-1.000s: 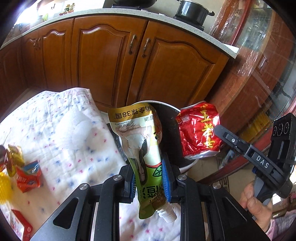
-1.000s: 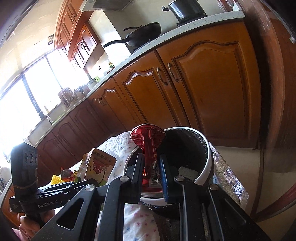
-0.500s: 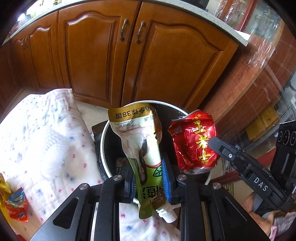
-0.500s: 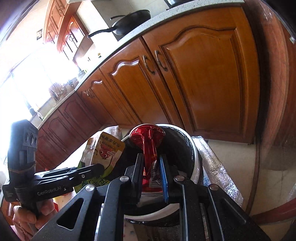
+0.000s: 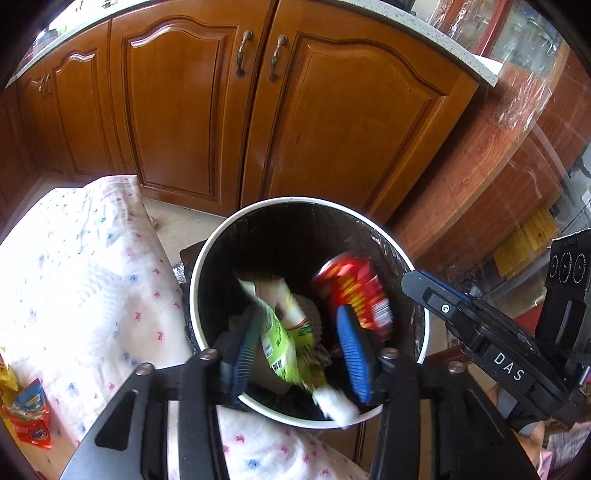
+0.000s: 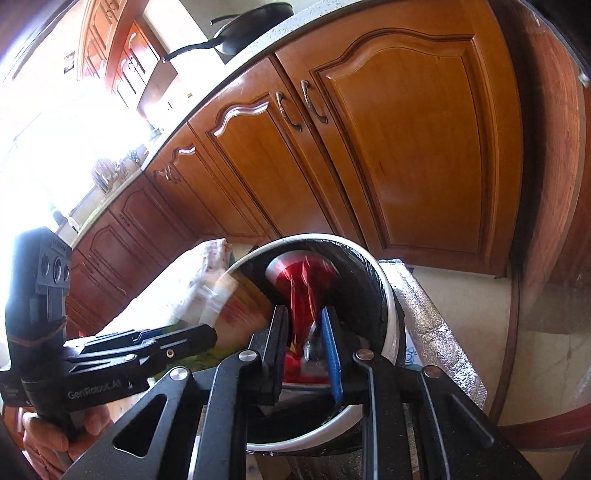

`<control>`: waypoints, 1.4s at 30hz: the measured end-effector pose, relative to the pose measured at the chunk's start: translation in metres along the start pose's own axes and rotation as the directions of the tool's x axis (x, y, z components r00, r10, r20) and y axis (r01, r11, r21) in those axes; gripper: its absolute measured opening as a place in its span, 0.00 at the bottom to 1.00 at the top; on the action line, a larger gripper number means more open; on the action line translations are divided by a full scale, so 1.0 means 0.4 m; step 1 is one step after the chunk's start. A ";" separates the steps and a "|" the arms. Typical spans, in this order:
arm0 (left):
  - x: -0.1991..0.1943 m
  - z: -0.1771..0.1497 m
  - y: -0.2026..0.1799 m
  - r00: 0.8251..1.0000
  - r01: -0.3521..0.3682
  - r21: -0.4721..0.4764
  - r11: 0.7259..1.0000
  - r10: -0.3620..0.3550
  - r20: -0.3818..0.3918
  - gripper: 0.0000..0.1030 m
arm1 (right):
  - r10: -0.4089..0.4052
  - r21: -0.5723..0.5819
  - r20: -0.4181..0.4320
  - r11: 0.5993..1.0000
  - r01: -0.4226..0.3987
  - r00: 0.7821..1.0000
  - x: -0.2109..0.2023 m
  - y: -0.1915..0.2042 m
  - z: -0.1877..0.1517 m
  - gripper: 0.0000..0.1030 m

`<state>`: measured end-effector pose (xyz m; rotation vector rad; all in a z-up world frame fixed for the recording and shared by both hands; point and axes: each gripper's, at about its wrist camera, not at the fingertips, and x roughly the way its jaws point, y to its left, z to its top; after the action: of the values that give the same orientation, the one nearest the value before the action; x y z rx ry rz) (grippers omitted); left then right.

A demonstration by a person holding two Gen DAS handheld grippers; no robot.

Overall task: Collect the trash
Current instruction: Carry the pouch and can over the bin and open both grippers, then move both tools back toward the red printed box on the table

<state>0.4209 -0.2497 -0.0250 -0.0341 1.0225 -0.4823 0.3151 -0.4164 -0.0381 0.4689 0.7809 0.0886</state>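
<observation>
Two grippers over one white-rimmed bin (image 5: pixel 207 254). Left gripper (image 5: pixel 299 354), jaws opening: one green pouch (image 5: pixel 280 332) loose between them, inside bin. Right gripper (image 6: pixel 304 350), jaws opening: one red wrapper (image 6: pixel 303 291) between, over bin.

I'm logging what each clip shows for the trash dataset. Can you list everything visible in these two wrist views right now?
Trash bin: one, white rim, black liner, on the floor beside the table.
Green pouch: one, green and white, blurred, dropping into the bin between the left pads.
Red can: one, crushed, red with yellow print, blurred, inside the bin's mouth.
Tablecloth: one, white with small coloured marks, left of the bin.
Snack wrappers: a few, red, blue and yellow, on the cloth's left edge.
Cabinets: brown wood, behind the bin.
Wok: one, black, on the counter.
Left gripper: black, blue pads, jaws opening over the bin.
Right gripper: black, jaws opening, can between them.
</observation>
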 end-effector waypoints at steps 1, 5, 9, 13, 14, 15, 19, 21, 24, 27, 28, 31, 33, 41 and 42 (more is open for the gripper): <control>-0.008 -0.007 0.003 1.000 -0.001 -0.004 1.000 0.001 0.005 0.49 | -0.006 -0.002 0.005 1.000 0.006 1.000 -0.004 0.002 0.002 0.27; -0.036 -0.033 0.016 0.999 0.016 -0.035 0.999 -0.015 0.028 0.49 | 0.017 0.003 0.034 1.000 -0.017 0.999 -0.027 0.009 -0.005 0.42; -0.083 -0.089 0.042 0.997 0.011 -0.073 0.997 -0.006 0.071 0.51 | 0.043 0.017 0.060 0.999 -0.044 0.997 -0.052 0.021 -0.024 0.59; -0.137 -0.162 0.078 0.994 0.002 -0.124 0.992 0.011 0.108 0.54 | 0.072 0.012 0.095 0.997 -0.074 0.993 -0.080 0.057 -0.059 0.81; -0.149 -0.183 0.088 0.994 0.002 -0.138 0.990 0.014 0.112 0.54 | 0.075 0.011 0.101 0.997 -0.076 0.992 -0.086 0.068 -0.067 0.84; -0.166 -0.207 0.099 0.993 0.004 -0.154 0.988 0.014 0.117 0.54 | 0.082 0.008 0.107 0.997 -0.083 0.991 -0.092 0.080 -0.079 0.86; -0.218 -0.286 0.146 0.991 -0.008 -0.214 0.977 0.037 0.132 0.55 | 0.094 -0.009 0.120 0.996 -0.093 0.988 -0.111 0.131 -0.122 0.91; -0.246 -0.323 0.168 0.989 -0.017 -0.242 0.970 0.052 0.140 0.55 | 0.104 -0.016 0.120 0.995 -0.103 0.987 -0.117 0.156 -0.147 0.94; -0.291 -0.370 0.201 0.986 -0.031 -0.281 0.959 0.075 0.150 0.55 | 0.125 -0.025 0.110 0.992 -0.123 0.986 -0.122 0.193 -0.183 0.94; -0.336 -0.415 0.236 0.984 -0.038 -0.318 0.947 0.091 0.154 0.55 | 0.133 -0.049 0.076 0.990 -0.130 0.988 -0.114 0.233 -0.219 0.94; -0.349 -0.431 0.245 0.984 -0.039 -0.327 0.944 0.094 0.154 0.55 | 0.134 -0.057 0.062 0.990 -0.130 0.989 -0.107 0.244 -0.229 0.94; -0.403 -0.468 0.286 0.981 -0.047 -0.357 0.933 0.112 0.162 0.55 | 0.143 -0.072 0.027 0.987 -0.141 0.989 -0.090 0.274 -0.260 0.94; -0.435 -0.495 0.307 0.978 -0.054 -0.375 0.926 0.124 0.166 0.55 | 0.150 -0.076 0.008 0.986 -0.149 0.989 -0.082 0.294 -0.283 0.94; -0.538 -0.573 0.369 0.967 -0.077 -0.440 0.895 0.174 0.185 0.56 | 0.160 -0.159 0.002 0.975 -0.158 0.987 -0.067 0.382 -0.334 0.94; -0.549 -0.580 0.376 0.965 -0.079 -0.447 0.891 0.181 0.189 0.56 | 0.174 -0.165 0.000 0.971 -0.171 0.985 -0.064 0.391 -0.337 0.94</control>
<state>0.1914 0.0180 -0.0075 -0.4117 0.8833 -0.1118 0.2177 -0.2327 -0.0354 0.3789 0.7110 0.3094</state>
